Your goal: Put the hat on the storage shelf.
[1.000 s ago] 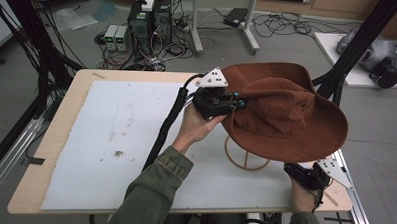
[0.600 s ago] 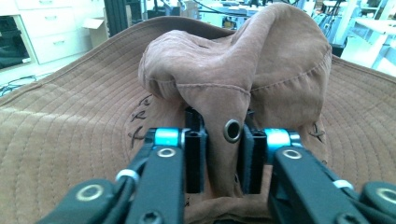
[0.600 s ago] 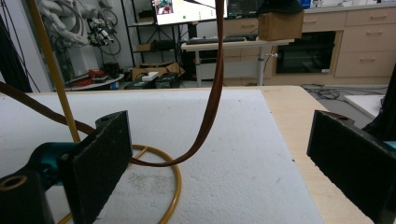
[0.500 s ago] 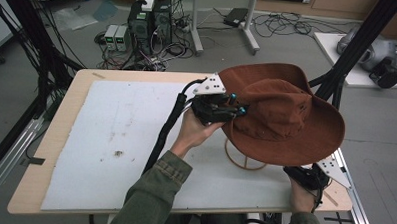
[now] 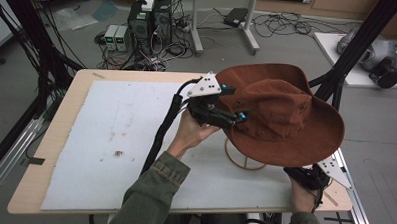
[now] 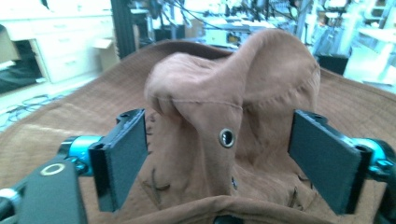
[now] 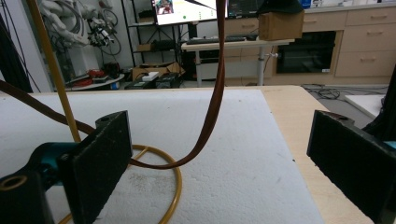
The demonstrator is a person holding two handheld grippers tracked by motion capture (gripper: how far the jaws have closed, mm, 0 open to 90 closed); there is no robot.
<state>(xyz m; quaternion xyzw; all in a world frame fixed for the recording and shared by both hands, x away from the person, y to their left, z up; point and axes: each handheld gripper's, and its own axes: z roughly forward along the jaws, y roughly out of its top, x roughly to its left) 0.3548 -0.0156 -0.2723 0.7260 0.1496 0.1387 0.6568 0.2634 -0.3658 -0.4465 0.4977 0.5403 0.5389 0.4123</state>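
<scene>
Right gripper point(image 5: 304, 176): at the near edge of the table, under the hat's brim – its jaws stand wide apart, with nothing in them.
Left gripper point(image 5: 225, 116): up beside the hat's top, jaws spread wide on both sides of it, not squeezing.
Soft brown cloth hat with a wide brim point(image 5: 281, 115): sits on a thin round wooden stand point(image 5: 245, 157).
White foam sheet point(image 5: 110, 134): covers the pale wooden table point(image 5: 69, 95) – the stand rests on it.

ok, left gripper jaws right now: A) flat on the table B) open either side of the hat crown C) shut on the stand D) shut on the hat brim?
B: in the left gripper view the left gripper has both jaws wide apart with the crown of the hat between them.
</scene>
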